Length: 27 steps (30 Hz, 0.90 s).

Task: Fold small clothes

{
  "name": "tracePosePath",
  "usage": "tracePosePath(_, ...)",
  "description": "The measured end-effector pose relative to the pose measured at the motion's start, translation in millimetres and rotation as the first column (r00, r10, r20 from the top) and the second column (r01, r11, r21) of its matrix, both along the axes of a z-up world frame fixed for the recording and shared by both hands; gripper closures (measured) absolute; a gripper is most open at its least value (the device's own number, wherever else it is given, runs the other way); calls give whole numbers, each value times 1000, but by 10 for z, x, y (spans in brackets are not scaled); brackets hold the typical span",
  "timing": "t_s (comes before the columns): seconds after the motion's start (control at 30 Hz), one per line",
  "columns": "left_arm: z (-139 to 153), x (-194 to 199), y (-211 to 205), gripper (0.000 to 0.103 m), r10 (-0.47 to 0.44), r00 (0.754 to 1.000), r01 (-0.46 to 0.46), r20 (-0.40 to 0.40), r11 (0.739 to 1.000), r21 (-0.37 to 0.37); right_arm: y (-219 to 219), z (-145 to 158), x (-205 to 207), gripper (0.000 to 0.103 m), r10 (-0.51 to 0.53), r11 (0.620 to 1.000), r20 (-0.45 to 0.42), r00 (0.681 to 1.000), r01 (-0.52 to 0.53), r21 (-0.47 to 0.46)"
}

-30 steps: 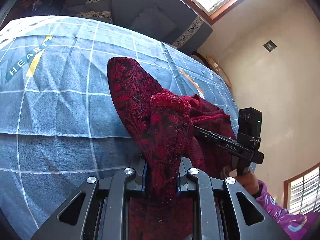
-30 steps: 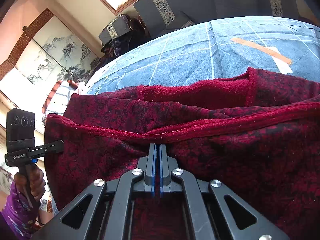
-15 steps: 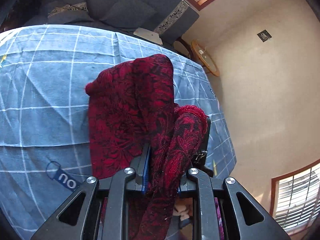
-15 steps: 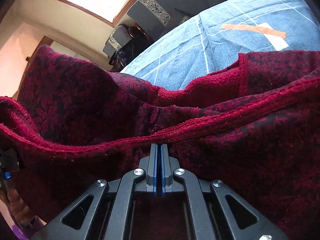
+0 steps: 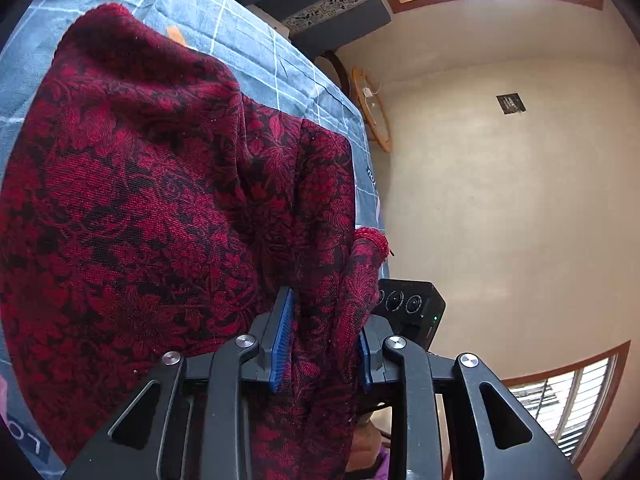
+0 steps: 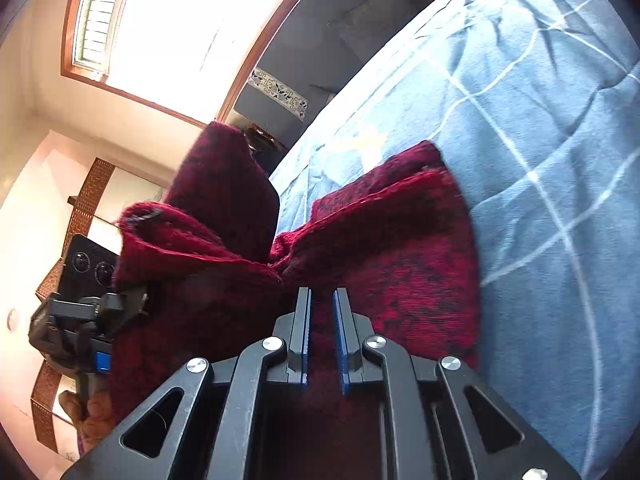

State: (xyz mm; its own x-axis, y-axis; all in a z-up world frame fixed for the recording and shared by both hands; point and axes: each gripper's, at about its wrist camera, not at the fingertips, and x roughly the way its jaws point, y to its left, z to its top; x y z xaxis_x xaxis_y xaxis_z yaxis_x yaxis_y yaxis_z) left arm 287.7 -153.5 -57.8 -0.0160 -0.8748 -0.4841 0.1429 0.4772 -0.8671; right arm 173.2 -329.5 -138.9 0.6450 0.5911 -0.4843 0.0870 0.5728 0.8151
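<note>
So the dark red patterned garment is lying in a doubled-over heap on the blue checked bedspread, near the bed's right-hand edge as the left wrist camera sees it, with the cream wall right past that edge. The left hand-held gripper has a thick bunch of the fabric running up between its blue pads; its jaws have just been opening a bit, and the cloth sits in the gap, touching at least the left pad, but I can't really tell if it's properly pinched or just draped there. The right hand-held gripper has also just been opening its jaws, and you can see a narrow slot between its blue pads with the red cloth lying under and between them, not squeezed as far as I can see. From the right wrist view a fold of the garment stands up on the left, hanging over the other gripper, and a hand is visible below it holding the handle. A flatter part of the garment lies to the right on the bedspread, its ribbed hem facing the far side. A bright window and a dark sofa sit beyond the bed.
</note>
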Motion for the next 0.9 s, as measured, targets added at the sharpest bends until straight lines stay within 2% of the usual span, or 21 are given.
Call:
tracePosePath(0.03,-27,8,17,73,7,1000,-8,-11,1000,-30,-74,-8,-48,83,-8,1000,-2,1000,8,-4)
tracePosePath(0.1,-29,31,80,62,17,1000,-17,4,996,-85,-193,-20,-136,79,-16,1000,12,1000,16,14)
tracePosePath(0.17,35,55,113,55,11,1000,-8,23,988,-155,-285,-18,-221,70,-37,999,26,999,37,34)
tracePosePath(0.2,85,66,114,51,9,999,-2,41,986,-167,-341,-27,-232,68,-45,998,34,998,44,45)
tracePosePath(0.27,211,51,92,50,2,995,14,101,987,-160,-378,-8,-289,68,-58,997,46,997,56,57)
tracePosePath(0.37,367,-65,98,50,-18,976,41,218,994,-103,-422,6,-360,67,-64,996,52,997,61,59)
tracePosePath(0.43,410,-200,202,50,-6,960,31,279,996,-84,-473,67,-481,67,-98,995,59,993,98,8)
tracePosePath(0.5,357,-360,386,50,49,949,-14,311,994,-113,-581,203,-658,67,-157,982,70,985,163,-92)
tracePosePath(0.57,227,-547,525,50,74,940,-42,334,994,-101,-668,338,-776,66,-179,977,121,976,191,-92)
tracePosePath(0.6,143,-628,584,50,81,935,-56,346,995,-82,-646,426,-776,66,-151,983,146,978,164,-81)
tracePosePath(0.67,7,-766,642,50,90,928,-77,361,996,-50,-426,577,-649,65,-17,996,155,988,31,-85)
tracePosePath(0.7,-48,-826,654,50,88,925,-79,369,996,-40,-284,603,-564,59,38,994,138,990,-23,-104)
tracePosePath(0.73,-83,-883,655,50,87,922,-83,378,996,-28,-154,626,-512,46,72,989,121,990,-56,-134)
tracePosePath(0.8,-123,-1004,668,50,92,913,-94,398,995,-15,79,635,-389,30,134,971,78,988,-115,-209)
tracePosePath(0.87,-106,-1081,651,50,94,903,-101,419,995,-6,212,594,-280,28,135,955,18,991,-125,-269)
tracePosePath(0.9,-101,-1114,644,49,94,898,-106,429,994,3,245,550,-216,28,144,958,4,990,-138,-252)
